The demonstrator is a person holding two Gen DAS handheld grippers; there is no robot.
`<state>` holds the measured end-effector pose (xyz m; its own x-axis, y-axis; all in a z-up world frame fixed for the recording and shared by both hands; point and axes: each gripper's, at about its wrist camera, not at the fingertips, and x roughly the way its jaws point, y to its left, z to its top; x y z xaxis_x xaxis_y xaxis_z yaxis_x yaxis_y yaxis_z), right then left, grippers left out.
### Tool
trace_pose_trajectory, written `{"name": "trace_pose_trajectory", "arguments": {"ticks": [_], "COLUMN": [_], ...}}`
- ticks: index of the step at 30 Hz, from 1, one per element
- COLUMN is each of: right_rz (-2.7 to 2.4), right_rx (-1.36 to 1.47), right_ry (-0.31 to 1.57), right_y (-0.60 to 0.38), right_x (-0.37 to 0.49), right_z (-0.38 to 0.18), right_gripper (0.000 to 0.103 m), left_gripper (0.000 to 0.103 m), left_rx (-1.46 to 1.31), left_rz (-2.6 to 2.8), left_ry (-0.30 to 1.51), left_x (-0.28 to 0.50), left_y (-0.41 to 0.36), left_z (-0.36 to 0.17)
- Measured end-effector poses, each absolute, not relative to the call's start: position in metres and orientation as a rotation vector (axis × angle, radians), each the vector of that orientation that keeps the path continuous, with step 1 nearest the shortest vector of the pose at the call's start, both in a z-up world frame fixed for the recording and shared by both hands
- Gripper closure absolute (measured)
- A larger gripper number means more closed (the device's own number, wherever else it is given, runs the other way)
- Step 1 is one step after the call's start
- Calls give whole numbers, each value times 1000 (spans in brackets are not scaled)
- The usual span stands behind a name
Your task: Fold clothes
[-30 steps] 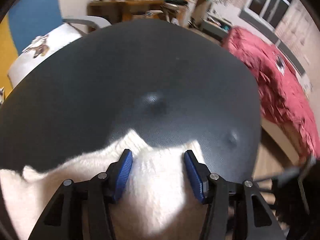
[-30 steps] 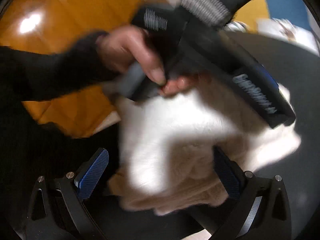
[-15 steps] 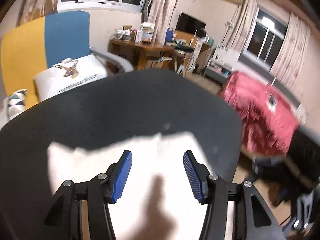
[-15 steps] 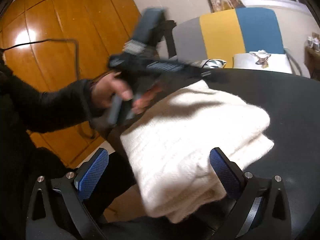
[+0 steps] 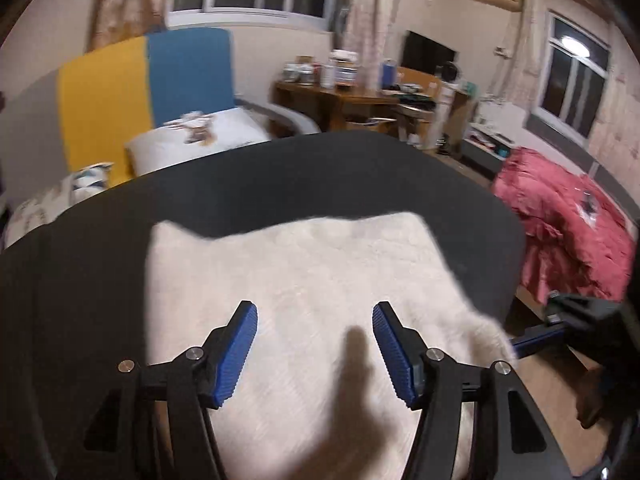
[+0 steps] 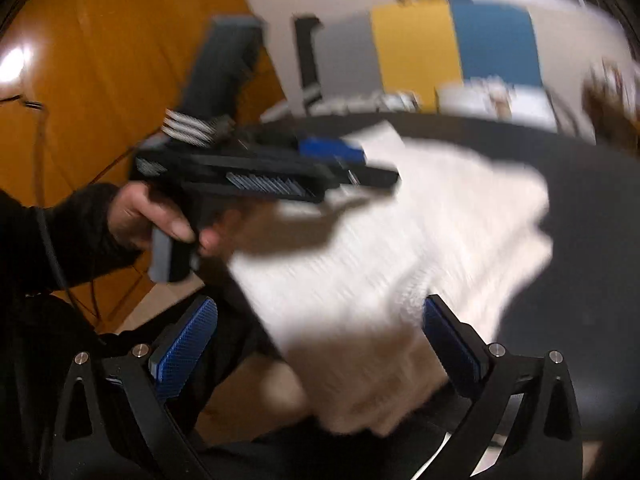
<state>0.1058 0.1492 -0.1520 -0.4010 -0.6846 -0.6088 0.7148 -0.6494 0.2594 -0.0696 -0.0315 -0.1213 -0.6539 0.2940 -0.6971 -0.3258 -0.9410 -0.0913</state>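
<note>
Cream fluffy knit garment (image 5: 304, 280) is lying as a compact, roughly rectangular bundle on the round black table (image 5: 280, 176), near the edge closest to the person; from the right wrist view at least two layers are showing at its near corner (image 6: 400, 312), which is overhanging the table edge a little. It already looks folded; whether another fold is intended, I cannot tell from this moment.

Background items, noted only for orientation: yellow-and-blue upholstered chair back (image 5: 148, 92), crumpled red bedspread (image 5: 560, 232).

Left gripper (image 5: 314, 344) is hovering over the near part of the bundle, blue ribbed pads spread wide, nothing between them; its shadow is falling on the knit. Left hand (image 6: 160, 220), in a dark sleeve, is gripping its handle. Right gripper (image 6: 320, 344) is sitting at the near corner of the bundle, jaws also spread wide, straddling the cloth without pinching it. Right wrist view is motion-blurred, so contact there is uncertain.

Handling judgement: the knit is looking soft, thick and light, with no stiffness. It will be sagging and sliding off its own layers if lifted from one point. Best hold: pinch through all layers at two corners of one edge, one gripper each, with jaws opened wide enough for the stacked thickness. The fuzzy surface should be gripping the ribbed pads well.
</note>
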Motion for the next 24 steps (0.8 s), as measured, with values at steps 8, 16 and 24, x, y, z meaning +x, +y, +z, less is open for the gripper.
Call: {"name": "trace_pose_trajectory", "arguments": {"ticks": [8,16,24], "right_rz": [-2141,-2187,-2218], "right_rx": [1110,1043,1043], "right_ry": [192,152,103], "right_y": [145,154,158], "right_x": [91,55,16], "right_z": [-212,-185,-164], "right_gripper": [0,0,0], "left_gripper": [42,42,39], "left_rx": [-1135,-1177,-1282], "left_rz": [2683,2750,2709], "left_ry": [10,-28,-176], "left_x": [-46,-24,-24], "left_y": [-50,-74,-94], "left_z": [-139,-134,-168]}}
